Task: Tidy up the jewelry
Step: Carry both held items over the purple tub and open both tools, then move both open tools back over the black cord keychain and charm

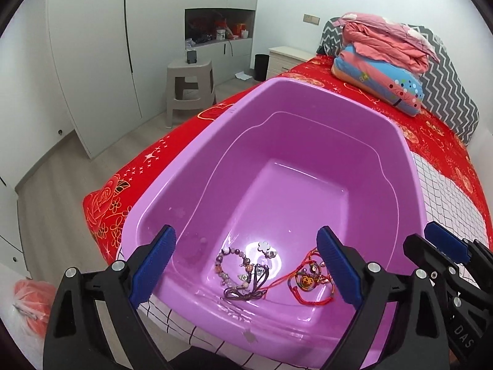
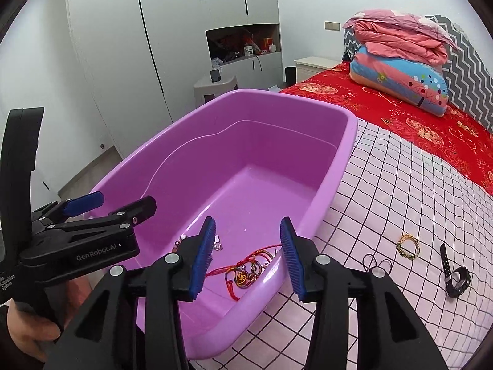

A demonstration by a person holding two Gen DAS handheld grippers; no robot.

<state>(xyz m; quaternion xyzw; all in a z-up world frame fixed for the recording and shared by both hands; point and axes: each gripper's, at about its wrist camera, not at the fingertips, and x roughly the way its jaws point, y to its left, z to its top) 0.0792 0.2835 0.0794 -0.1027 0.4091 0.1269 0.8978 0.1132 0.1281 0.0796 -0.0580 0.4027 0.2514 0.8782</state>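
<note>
A purple plastic tub (image 1: 277, 98) stands on the bed. On its floor lie a beaded bracelet with dark cord (image 1: 240, 268) and a red string bracelet with a gold charm (image 1: 308, 280). My left gripper (image 1: 246, 240) hangs over the tub's near end, jaws wide open and empty, the jewelry lying loose below them. My right gripper (image 2: 248, 225) hovers beside it over the red string bracelet (image 2: 246, 274), jaws partly open with nothing pressed between the pads. On the checked cover to the right of the tub (image 2: 348, 141) lie a gold bracelet (image 2: 408, 245), a black watch (image 2: 456, 274) and thin black loops (image 2: 376, 262).
Folded pink and blue bedding (image 2: 400, 71) is stacked at the head of the red bed. A grey stool (image 1: 189, 89) and white wardrobes stand past the bed's left edge. The left gripper (image 2: 128, 200) shows at the left of the right wrist view.
</note>
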